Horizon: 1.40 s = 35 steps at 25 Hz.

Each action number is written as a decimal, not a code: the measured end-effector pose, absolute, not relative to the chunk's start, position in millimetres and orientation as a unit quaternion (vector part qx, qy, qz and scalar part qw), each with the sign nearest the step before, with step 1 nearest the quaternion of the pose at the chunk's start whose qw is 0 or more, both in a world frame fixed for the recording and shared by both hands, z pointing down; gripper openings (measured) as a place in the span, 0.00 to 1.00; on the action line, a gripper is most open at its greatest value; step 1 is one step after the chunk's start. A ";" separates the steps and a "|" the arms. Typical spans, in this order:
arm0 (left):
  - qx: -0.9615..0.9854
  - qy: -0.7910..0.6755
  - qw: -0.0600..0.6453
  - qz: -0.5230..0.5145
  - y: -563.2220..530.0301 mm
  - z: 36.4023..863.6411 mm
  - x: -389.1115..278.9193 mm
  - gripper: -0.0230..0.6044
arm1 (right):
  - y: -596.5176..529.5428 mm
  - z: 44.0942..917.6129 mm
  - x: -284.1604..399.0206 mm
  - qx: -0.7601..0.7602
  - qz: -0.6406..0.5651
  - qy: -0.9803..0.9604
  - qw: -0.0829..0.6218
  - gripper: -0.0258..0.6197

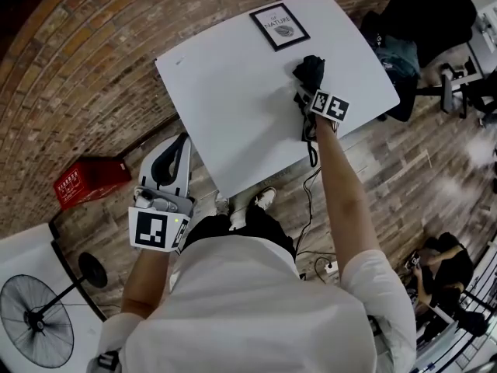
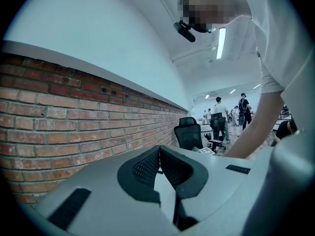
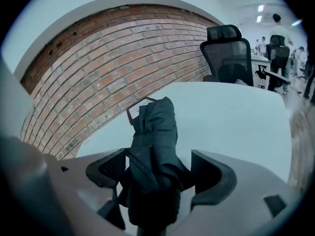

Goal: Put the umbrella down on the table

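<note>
Lying on the white surface [image 1: 225, 99], near a framed picture [image 1: 279, 26], the folded black umbrella [image 3: 155, 141] is seen between the jaws of the right gripper [image 3: 158, 173]. Those jaws are spread wide, one on each side of it. The left gripper [image 2: 159, 150] is held off the surface, over the wooden floor. Its jaws are pressed together, and nothing is held in them.

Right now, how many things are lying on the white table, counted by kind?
umbrella: 1
framed picture: 1
Total on the table: 2
</note>
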State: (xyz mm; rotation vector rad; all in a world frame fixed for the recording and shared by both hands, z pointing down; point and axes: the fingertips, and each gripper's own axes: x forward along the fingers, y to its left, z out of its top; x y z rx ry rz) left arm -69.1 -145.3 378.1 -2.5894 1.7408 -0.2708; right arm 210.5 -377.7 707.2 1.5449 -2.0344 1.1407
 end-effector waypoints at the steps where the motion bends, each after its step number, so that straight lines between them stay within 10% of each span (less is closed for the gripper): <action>1: -0.827 0.555 0.005 -0.088 -143.9 378.5 -68.9 0.07 | -378.1 705.7 211.5 0.546 0.403 -0.716 0.166 0.65; 35: -0.852 0.521 0.026 -0.030 -129.8 357.6 -73.0 0.07 | -300.9 659.9 291.4 0.602 0.417 -0.675 0.089 0.61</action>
